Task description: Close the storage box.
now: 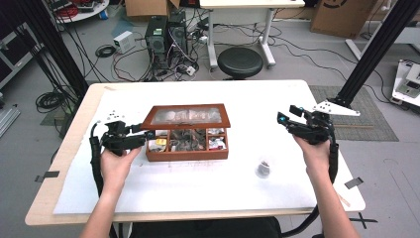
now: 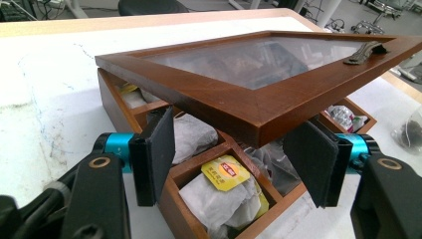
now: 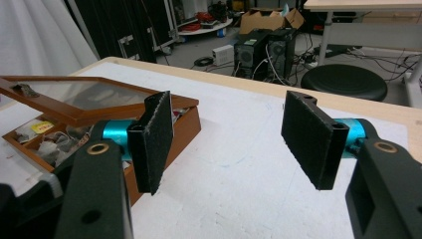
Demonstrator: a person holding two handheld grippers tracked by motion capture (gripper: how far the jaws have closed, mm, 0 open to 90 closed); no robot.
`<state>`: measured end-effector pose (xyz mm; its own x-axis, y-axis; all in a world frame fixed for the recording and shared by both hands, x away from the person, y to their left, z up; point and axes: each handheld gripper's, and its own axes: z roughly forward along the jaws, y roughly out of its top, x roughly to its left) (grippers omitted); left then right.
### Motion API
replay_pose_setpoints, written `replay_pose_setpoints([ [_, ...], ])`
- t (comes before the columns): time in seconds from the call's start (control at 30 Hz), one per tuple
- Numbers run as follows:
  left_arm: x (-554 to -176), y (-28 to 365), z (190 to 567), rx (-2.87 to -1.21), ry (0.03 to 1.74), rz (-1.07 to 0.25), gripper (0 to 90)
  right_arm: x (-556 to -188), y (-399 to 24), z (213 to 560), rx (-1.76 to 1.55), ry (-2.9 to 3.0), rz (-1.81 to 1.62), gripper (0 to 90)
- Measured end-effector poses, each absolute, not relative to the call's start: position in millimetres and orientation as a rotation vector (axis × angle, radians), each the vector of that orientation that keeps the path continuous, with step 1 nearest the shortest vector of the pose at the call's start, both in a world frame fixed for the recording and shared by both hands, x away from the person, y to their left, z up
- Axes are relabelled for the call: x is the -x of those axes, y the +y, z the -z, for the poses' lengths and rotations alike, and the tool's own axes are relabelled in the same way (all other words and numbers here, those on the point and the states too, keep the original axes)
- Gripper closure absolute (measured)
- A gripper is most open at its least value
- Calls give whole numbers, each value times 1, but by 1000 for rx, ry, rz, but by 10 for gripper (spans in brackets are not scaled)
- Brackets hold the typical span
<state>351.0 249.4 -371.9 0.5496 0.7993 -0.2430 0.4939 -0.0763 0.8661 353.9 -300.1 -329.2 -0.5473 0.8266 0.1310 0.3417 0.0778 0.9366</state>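
Observation:
A wooden tea box [image 1: 188,153] sits mid-table, its glass-paned lid [image 1: 185,116] raised partway over compartments of tea bags. My left gripper [image 1: 141,134] is at the box's left end. In the left gripper view the left gripper [image 2: 234,159] is open, its pads [image 2: 159,149] on either side of the lid's front corner [image 2: 249,117], above a yellow-tagged tea bag [image 2: 226,173]. My right gripper [image 1: 282,118] hovers over bare table right of the box. The right gripper [image 3: 231,134] stands open with nothing between its pads, the box [image 3: 169,129] off to its left.
A small wrapped tea bag [image 1: 263,168] lies on the white table cover [image 1: 198,188], front right of the box. The lid has a metal handle [image 2: 366,50]. Beyond the table's far edge stand a black stool [image 1: 240,62], computer towers [image 1: 166,34] and cables.

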Motion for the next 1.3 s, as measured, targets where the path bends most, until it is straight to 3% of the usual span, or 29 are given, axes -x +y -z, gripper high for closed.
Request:
replay_pose_setpoints([
  [1.3,-328,246,403,-1799,1076,-384,374,-356,-297,332,-1156,1935,-1439,380],
])
